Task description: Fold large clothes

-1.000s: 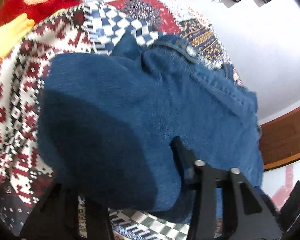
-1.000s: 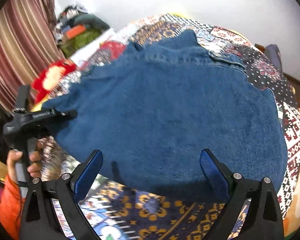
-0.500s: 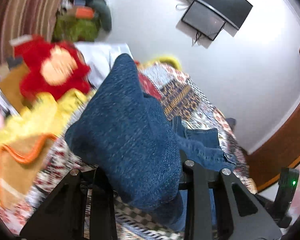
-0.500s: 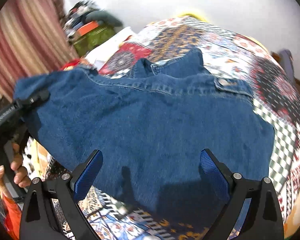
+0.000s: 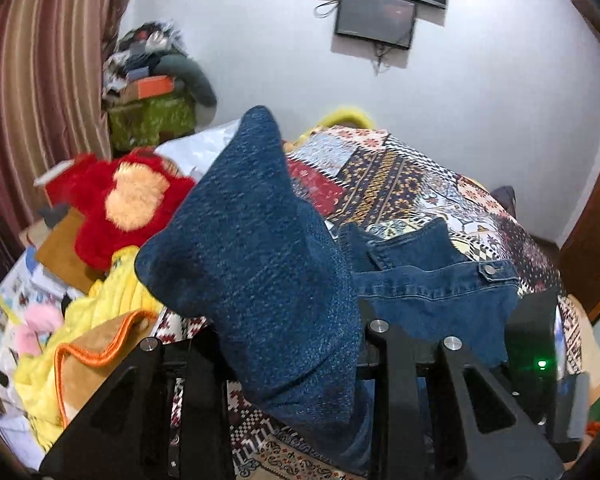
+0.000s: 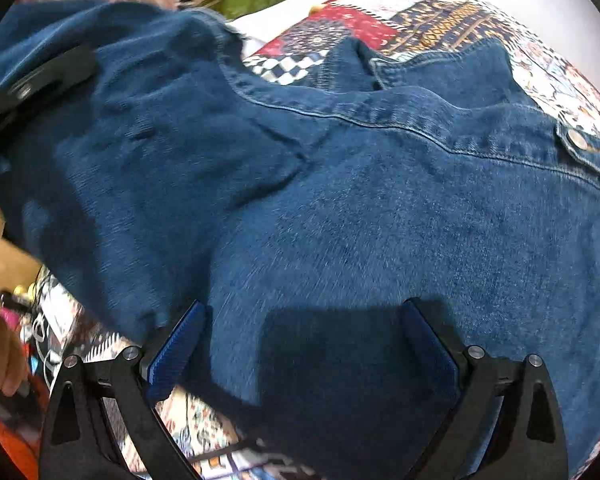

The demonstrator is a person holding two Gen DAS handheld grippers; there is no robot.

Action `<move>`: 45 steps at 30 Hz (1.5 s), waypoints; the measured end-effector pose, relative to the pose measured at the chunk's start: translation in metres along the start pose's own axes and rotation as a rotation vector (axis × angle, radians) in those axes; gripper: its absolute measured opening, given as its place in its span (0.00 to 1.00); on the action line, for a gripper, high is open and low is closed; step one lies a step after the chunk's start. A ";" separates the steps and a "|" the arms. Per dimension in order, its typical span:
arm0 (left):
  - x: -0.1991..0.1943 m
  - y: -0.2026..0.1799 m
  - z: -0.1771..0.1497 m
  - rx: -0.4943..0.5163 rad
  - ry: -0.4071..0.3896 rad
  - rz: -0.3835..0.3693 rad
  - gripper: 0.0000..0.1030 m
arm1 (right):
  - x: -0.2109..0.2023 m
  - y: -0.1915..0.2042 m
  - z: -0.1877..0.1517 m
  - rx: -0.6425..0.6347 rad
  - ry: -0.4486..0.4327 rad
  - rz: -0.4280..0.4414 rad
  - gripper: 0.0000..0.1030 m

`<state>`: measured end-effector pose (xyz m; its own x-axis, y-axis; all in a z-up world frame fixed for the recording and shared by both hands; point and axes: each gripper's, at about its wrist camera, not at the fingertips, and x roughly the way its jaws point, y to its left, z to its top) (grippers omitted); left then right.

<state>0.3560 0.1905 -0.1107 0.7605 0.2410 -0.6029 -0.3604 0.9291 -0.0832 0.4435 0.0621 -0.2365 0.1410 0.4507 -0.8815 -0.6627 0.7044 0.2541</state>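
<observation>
- Between the fingers of the left gripper, a fold of the denim jacket was clamped and stood up ahead of the camera as a tall peak.
- Ahead of that gripper and to its right, the jacket's collar and a snap button lay on the patchwork bedspread.
- Off to its left sat a red plush toy and a yellow cloth.
- Around the right gripper, the blue pads stood wide apart, released, with the jacket's body spread just beyond them over the bedspread.
- Far left of the right gripper, the other tool pinched the jacket's raised edge.
</observation>
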 end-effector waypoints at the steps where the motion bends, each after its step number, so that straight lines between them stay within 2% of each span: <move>1: -0.001 -0.008 0.002 0.025 -0.010 -0.007 0.30 | -0.006 -0.004 -0.002 0.014 -0.005 0.012 0.95; 7: -0.013 -0.078 0.012 0.197 -0.081 -0.068 0.27 | -0.086 -0.053 -0.041 0.174 -0.189 0.003 0.95; 9: -0.019 -0.104 0.013 0.247 -0.109 -0.092 0.26 | -0.110 -0.073 -0.058 0.237 -0.233 -0.027 0.95; 14: -0.032 -0.179 0.007 0.376 -0.154 -0.227 0.25 | -0.170 -0.128 -0.104 0.390 -0.307 -0.161 0.95; 16: -0.032 -0.203 -0.002 0.430 -0.136 -0.274 0.24 | -0.189 -0.143 -0.123 0.443 -0.320 -0.188 0.95; 19: -0.026 -0.238 -0.030 0.535 -0.062 -0.333 0.24 | -0.213 -0.164 -0.150 0.516 -0.343 -0.227 0.95; 25: -0.013 -0.261 -0.091 0.739 0.073 -0.324 0.26 | -0.239 -0.178 -0.187 0.603 -0.362 -0.254 0.95; 28: -0.009 -0.257 -0.112 0.779 0.114 -0.286 0.29 | -0.241 -0.178 -0.196 0.618 -0.357 -0.258 0.95; 32: -0.013 -0.249 -0.121 0.772 0.151 -0.254 0.36 | -0.245 -0.172 -0.199 0.601 -0.360 -0.259 0.95; 33: -0.015 -0.246 -0.118 0.751 0.174 -0.274 0.46 | -0.246 -0.169 -0.198 0.592 -0.361 -0.260 0.95; 34: -0.018 -0.242 -0.114 0.718 0.209 -0.322 0.63 | -0.246 -0.168 -0.197 0.583 -0.362 -0.261 0.95; 36: -0.027 -0.233 -0.105 0.643 0.255 -0.411 0.76 | -0.248 -0.162 -0.192 0.562 -0.364 -0.256 0.95; 37: -0.033 -0.231 -0.104 0.627 0.257 -0.425 0.80 | -0.249 -0.158 -0.189 0.550 -0.367 -0.253 0.95; 41: -0.056 -0.200 -0.086 0.557 0.228 -0.412 0.83 | -0.248 -0.143 -0.172 0.490 -0.375 -0.223 0.95; 43: -0.063 -0.174 -0.071 0.503 0.200 -0.383 0.93 | -0.242 -0.135 -0.160 0.459 -0.370 -0.206 0.95; 45: -0.061 -0.153 -0.059 0.465 0.175 -0.346 0.96 | -0.232 -0.127 -0.146 0.426 -0.357 -0.188 0.95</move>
<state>0.3329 0.0176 -0.1078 0.6772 -0.1104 -0.7274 0.1964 0.9799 0.0341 0.3879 -0.2115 -0.1223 0.5153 0.4016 -0.7571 -0.2590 0.9151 0.3091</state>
